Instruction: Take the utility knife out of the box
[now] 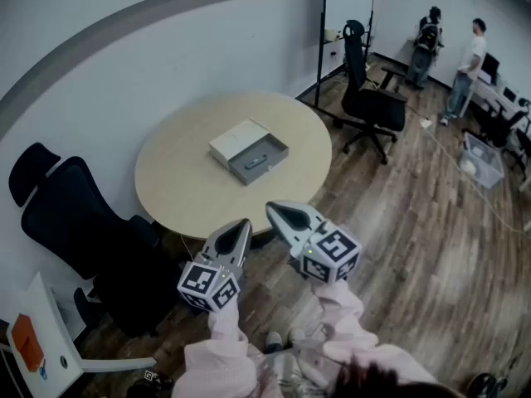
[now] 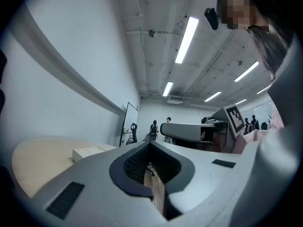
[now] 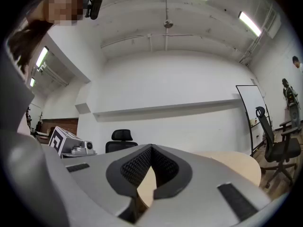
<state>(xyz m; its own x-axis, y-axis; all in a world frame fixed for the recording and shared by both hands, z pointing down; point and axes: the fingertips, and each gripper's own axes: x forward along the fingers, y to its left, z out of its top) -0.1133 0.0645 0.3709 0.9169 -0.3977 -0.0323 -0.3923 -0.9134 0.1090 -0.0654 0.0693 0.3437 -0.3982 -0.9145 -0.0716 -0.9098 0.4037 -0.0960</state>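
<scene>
Knife: the small dark utility knife lies inside the box, in its grey tray.
Box: open, near the middle of the round table; its white lid lies against the tray.
Left tool: jaws closed together with nothing between them, held before the table's near edge, well apart from the box.
Right tool: jaws closed, empty, just beside the left tool.
Around: a black office chair stands at the table's left.

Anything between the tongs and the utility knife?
Nothing visible. The box lies open on the round table, lid folded back, the utility knife bare inside. The left tongs and right tongs, both shut, hang short of the table's near edge; only bare tabletop lies ahead.
</scene>
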